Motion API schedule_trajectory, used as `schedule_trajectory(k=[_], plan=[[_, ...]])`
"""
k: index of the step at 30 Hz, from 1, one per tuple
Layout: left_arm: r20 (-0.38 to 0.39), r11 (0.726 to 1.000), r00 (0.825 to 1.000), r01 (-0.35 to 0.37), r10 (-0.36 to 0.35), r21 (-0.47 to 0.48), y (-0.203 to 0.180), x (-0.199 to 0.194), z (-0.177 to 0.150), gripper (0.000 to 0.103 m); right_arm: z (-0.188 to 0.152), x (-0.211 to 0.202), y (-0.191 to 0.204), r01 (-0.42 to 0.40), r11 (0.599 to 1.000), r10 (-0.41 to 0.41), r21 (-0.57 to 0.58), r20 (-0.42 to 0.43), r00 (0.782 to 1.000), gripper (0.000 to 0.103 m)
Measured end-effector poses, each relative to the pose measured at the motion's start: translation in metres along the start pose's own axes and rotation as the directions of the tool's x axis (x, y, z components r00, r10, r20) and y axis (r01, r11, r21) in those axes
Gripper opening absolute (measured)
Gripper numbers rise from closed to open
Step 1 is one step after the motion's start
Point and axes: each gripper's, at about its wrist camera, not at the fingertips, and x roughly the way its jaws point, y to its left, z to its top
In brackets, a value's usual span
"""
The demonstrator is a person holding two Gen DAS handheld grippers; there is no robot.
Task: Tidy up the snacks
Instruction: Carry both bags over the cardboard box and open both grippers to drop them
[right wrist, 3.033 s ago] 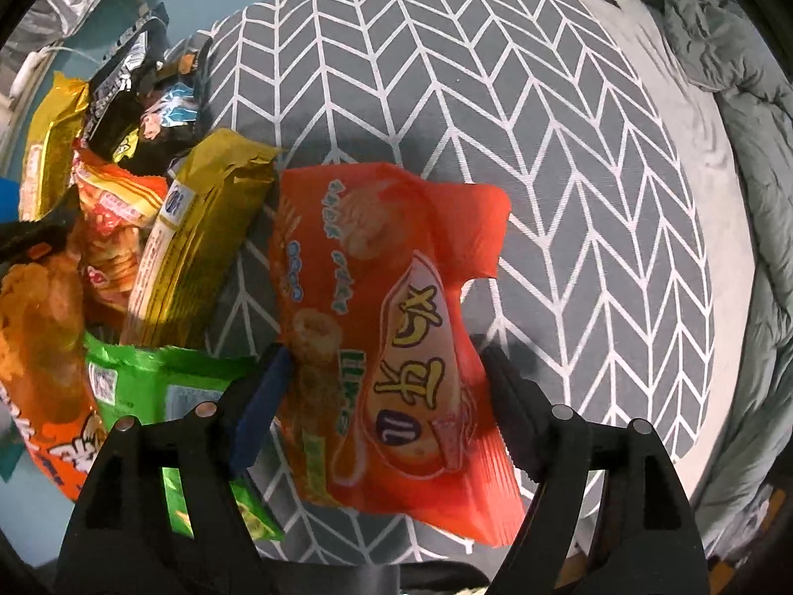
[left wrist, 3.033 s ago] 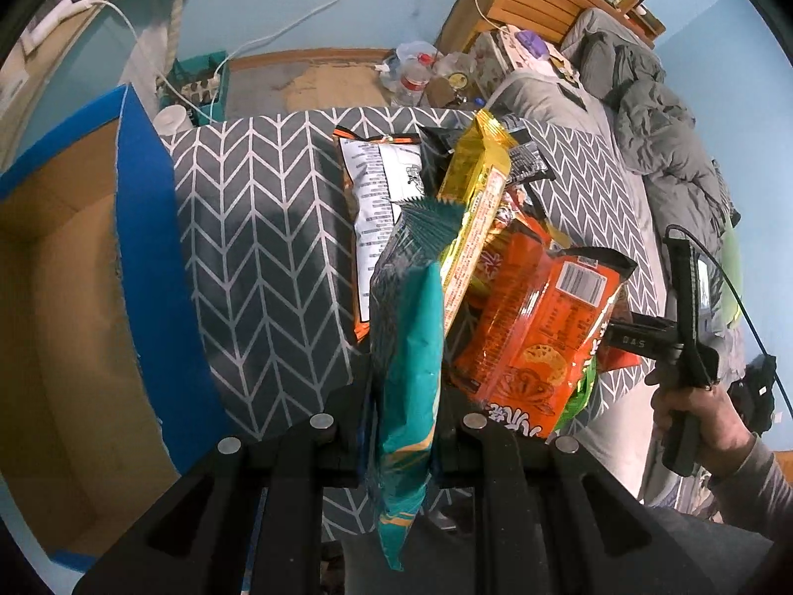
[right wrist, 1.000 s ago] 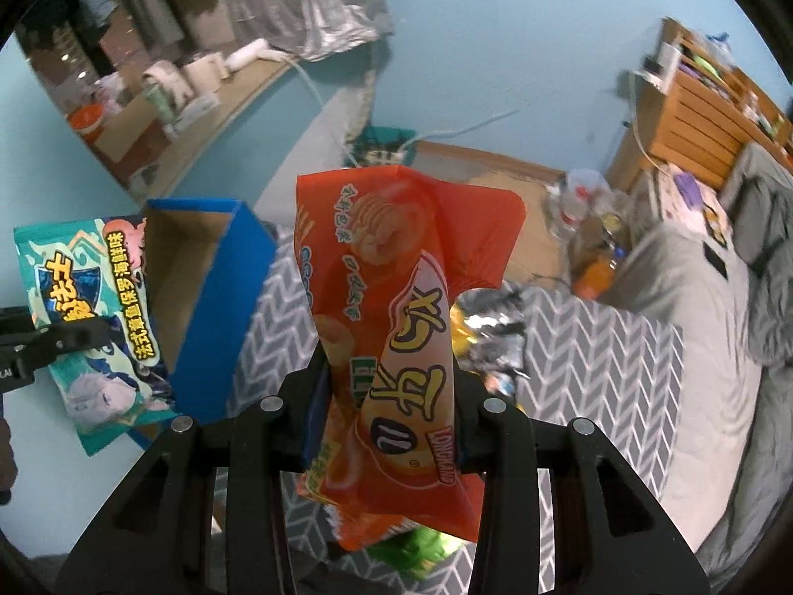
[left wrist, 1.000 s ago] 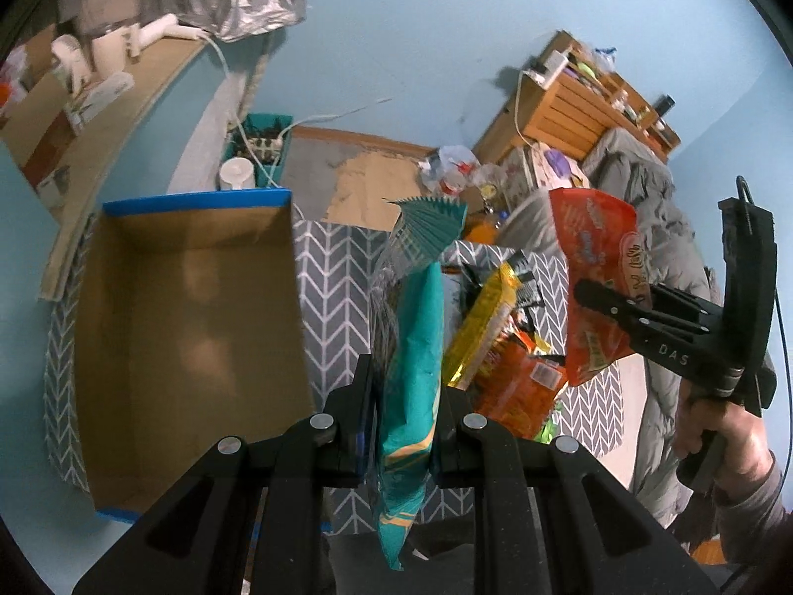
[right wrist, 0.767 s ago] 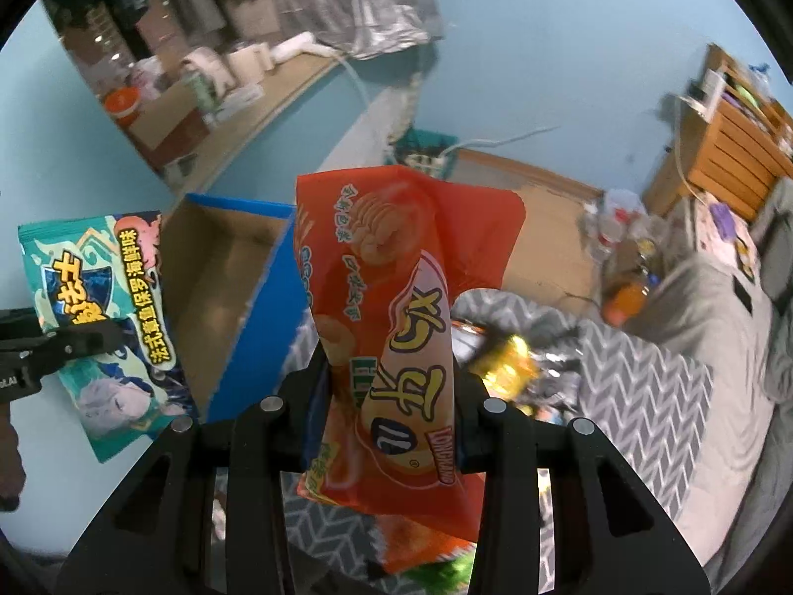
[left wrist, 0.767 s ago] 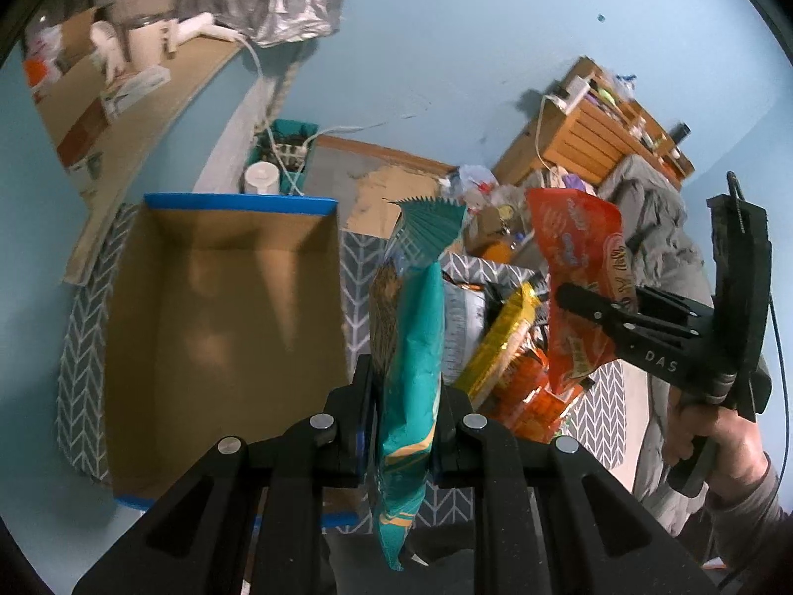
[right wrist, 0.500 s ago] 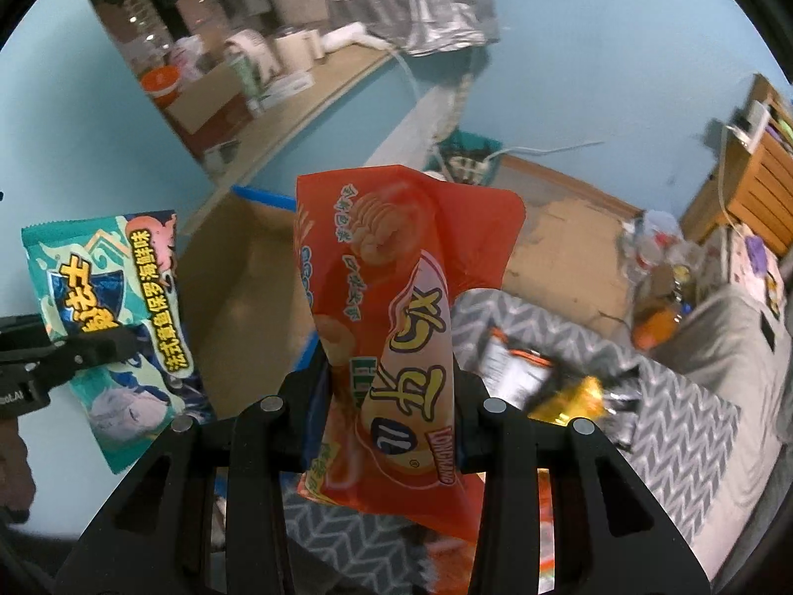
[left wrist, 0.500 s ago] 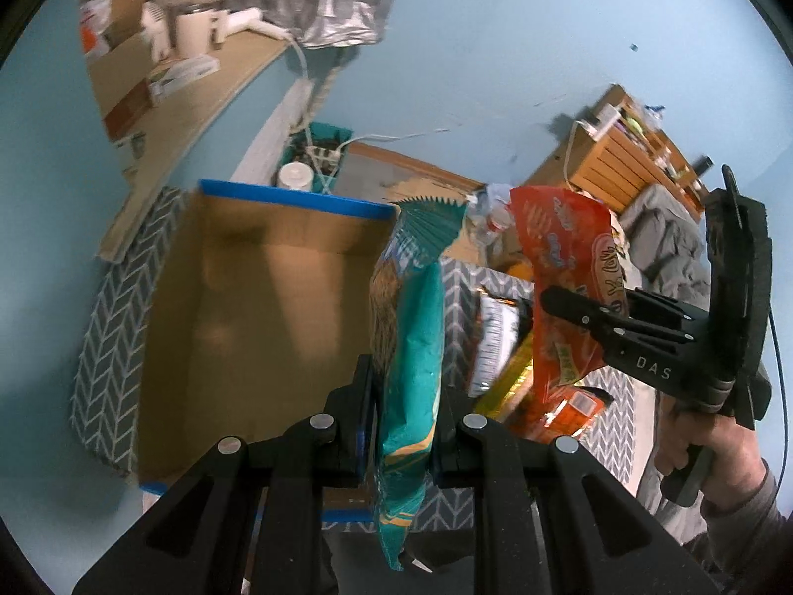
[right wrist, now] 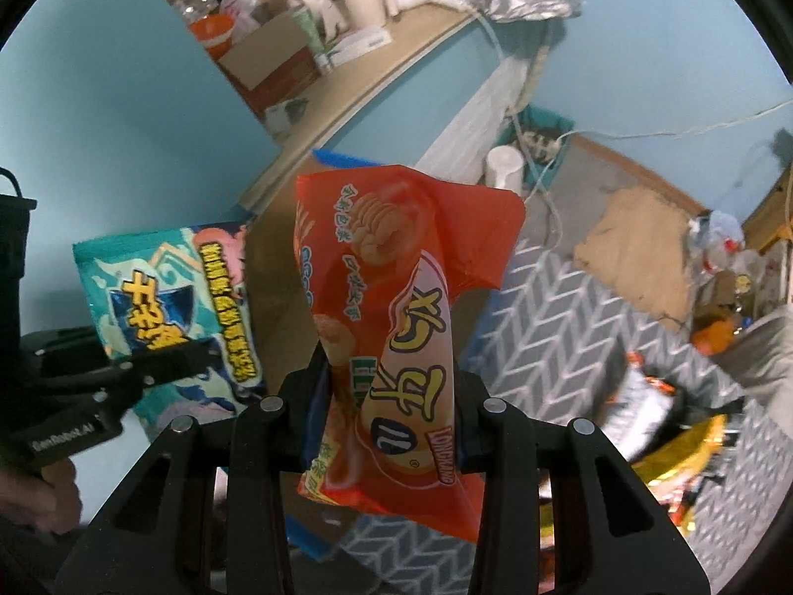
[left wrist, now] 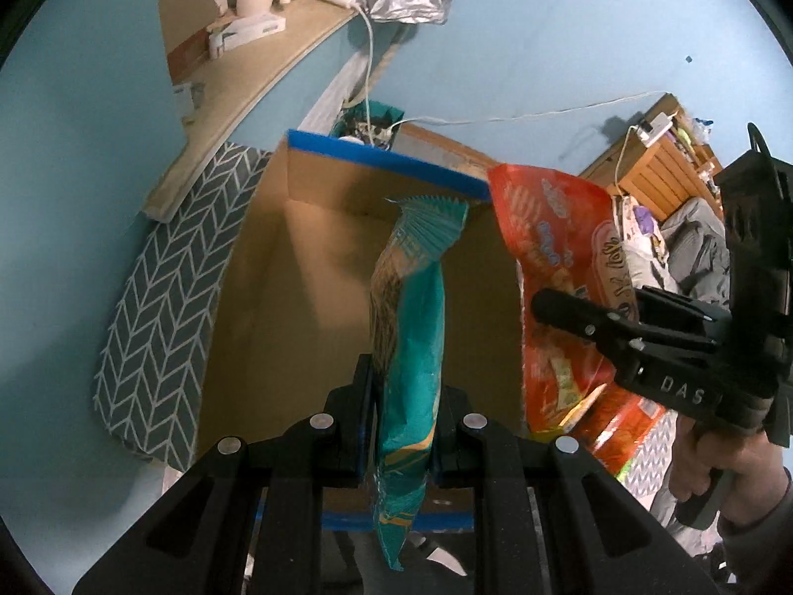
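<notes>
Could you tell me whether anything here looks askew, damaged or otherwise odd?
Nothing looks damaged or spilled. The left gripper holds the teal bag and the right gripper the orange bag, both over the box; the orange bag is creased.

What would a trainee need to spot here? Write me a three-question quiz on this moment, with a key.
1. True or false: the left gripper is shut on the teal snack bag.
2. Which bag does the right gripper hold? A) a yellow one B) the red-orange snack bag C) a green one
3. In the left wrist view, what lies behind both held bags?

Key:
1. True; the bag is pinched edge-on between the jaws.
2. B
3. The cardboard box with blue-taped edges, its visible floor bare. It sits on the grey chevron cloth.
</notes>
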Motion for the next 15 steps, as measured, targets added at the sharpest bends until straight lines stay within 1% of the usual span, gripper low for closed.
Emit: schedule_trajectory(k=[6, 10, 11, 12, 14, 15], plan=[[-0.018, 1.0, 1.0, -0.01, 0.01, -0.003, 0.014, 0.016, 0.002, 0.017, 0.0, 0.032, 0.015, 0.012, 1.0, -0.012, 0.001, -0.061, 0.998, 0.037], [-0.03, 1.0, 0.999, -0.011, 0.01, -0.006, 0.018, 0.021, 0.002, 0.018, 0.0, 0.042, 0.02, 0.017, 1.0, -0.017, 0.005, -0.09, 0.996, 0.038], [-0.035, 1.0, 0.999, -0.01, 0.01, -0.009, 0.018, 0.022, 0.002, 0.018, -0.001, 0.044, 0.022, 0.017, 1.0, -0.016, 0.007, -0.099, 0.995, 0.039], [-0.041, 1.0, 0.999, -0.01, 0.01, -0.011, 0.019, 0.023, 0.002, 0.018, -0.001, 0.044, 0.023, 0.017, 1.0, -0.016, 0.01, -0.102, 0.995, 0.043], [-0.055, 1.0, 0.998, -0.008, 0.007, -0.015, 0.021, 0.026, 0.002, 0.018, 0.0, 0.046, 0.024, 0.033, 0.999, -0.032, 0.01, -0.102, 0.994, 0.046], [-0.059, 1.0, 0.998, -0.009, 0.008, -0.016, 0.022, 0.026, 0.002, 0.019, 0.001, 0.044, 0.023, 0.036, 0.999, -0.035, 0.009, -0.1, 0.994, 0.051]])
